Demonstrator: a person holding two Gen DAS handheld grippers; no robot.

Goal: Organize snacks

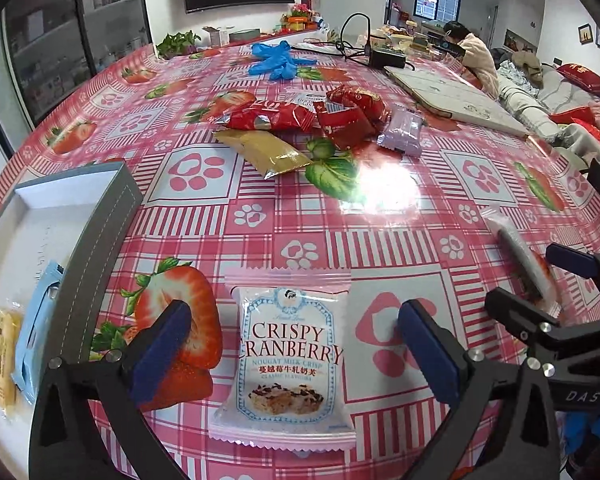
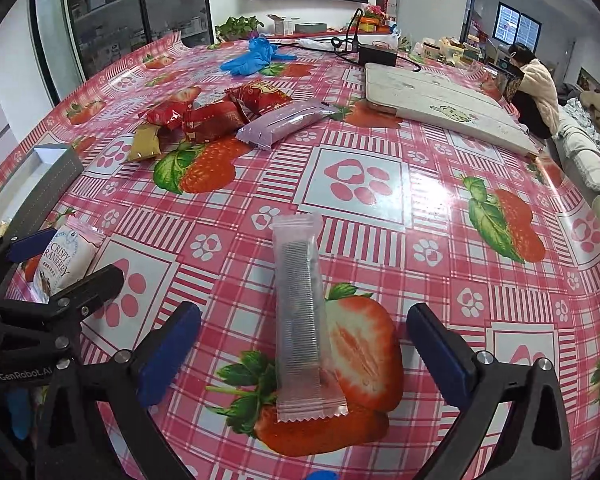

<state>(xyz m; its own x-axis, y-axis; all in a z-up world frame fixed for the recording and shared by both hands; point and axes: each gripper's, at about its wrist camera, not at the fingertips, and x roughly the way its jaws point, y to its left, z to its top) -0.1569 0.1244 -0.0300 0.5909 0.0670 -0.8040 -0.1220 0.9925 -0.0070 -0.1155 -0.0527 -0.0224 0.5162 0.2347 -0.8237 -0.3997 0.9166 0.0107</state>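
My left gripper (image 1: 296,344) is open, its blue pads on either side of a pink Crispy Cranberry packet (image 1: 286,360) lying flat on the table; the packet also shows in the right wrist view (image 2: 62,260). My right gripper (image 2: 304,344) is open around a clear packet with a dark wafer bar (image 2: 302,320), which lies flat and also shows in the left wrist view (image 1: 522,260). A grey box (image 1: 100,240) at the left holds a light blue packet (image 1: 36,332) and a yellow packet (image 1: 2,360).
Further back lies a pile of red packets (image 1: 300,114), a gold packet (image 1: 264,150) and a purple packet (image 1: 402,132). Blue gloves (image 1: 278,60), cables, a black adapter (image 1: 388,58) and a white board (image 1: 456,98) sit beyond. A person sits at the far right.
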